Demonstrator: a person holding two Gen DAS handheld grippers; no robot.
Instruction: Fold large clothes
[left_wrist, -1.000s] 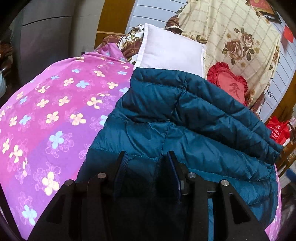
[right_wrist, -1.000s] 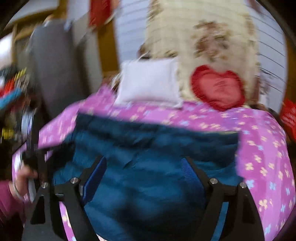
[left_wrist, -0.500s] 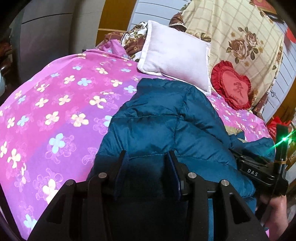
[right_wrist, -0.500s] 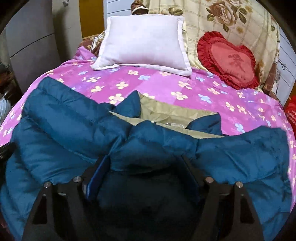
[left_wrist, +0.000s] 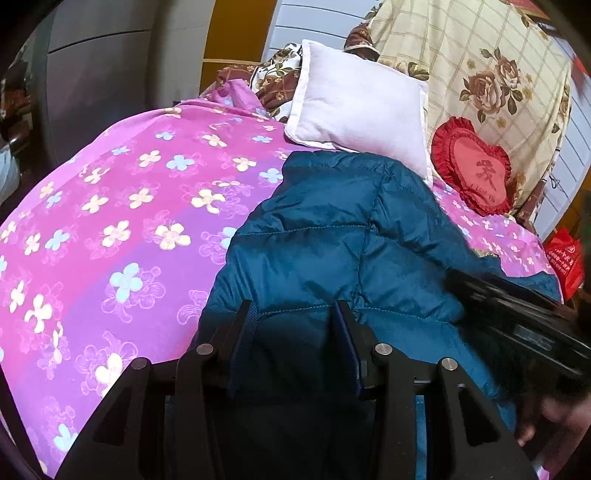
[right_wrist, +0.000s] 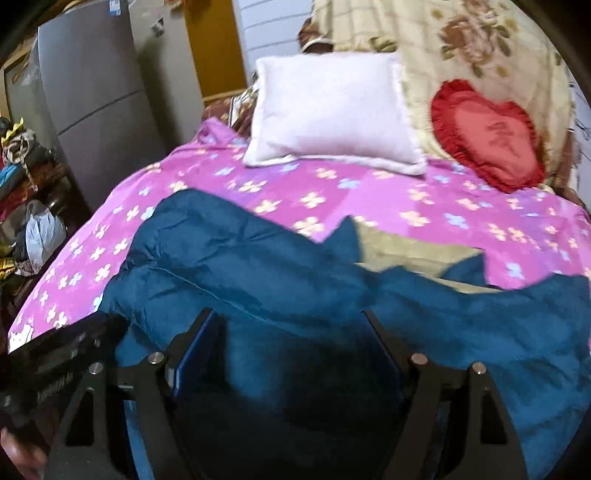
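Note:
A teal quilted down jacket (left_wrist: 332, 236) lies on a bed with a pink flowered sheet (left_wrist: 110, 221). My left gripper (left_wrist: 293, 314) sits at the jacket's near edge, fingers narrowly apart with jacket fabric bunched between them. In the right wrist view the jacket (right_wrist: 258, 266) lies spread, its beige lining (right_wrist: 406, 251) showing near the collar. My right gripper (right_wrist: 290, 321) hovers over the jacket with its fingers wide apart, holding nothing. The right gripper's body shows blurred in the left wrist view (left_wrist: 517, 321).
A white pillow (right_wrist: 332, 110) and a red heart cushion (right_wrist: 487, 133) lie at the bed's head against a floral blanket (right_wrist: 461, 44). A grey fridge (right_wrist: 92, 103) and piled clutter (right_wrist: 26, 206) stand left of the bed. A red bag (left_wrist: 565, 262) is at the right.
The jacket was lowered from its raised position onto the bed. My right gripper has pulled back and left, over the jacket. My left gripper stays on the near edge.

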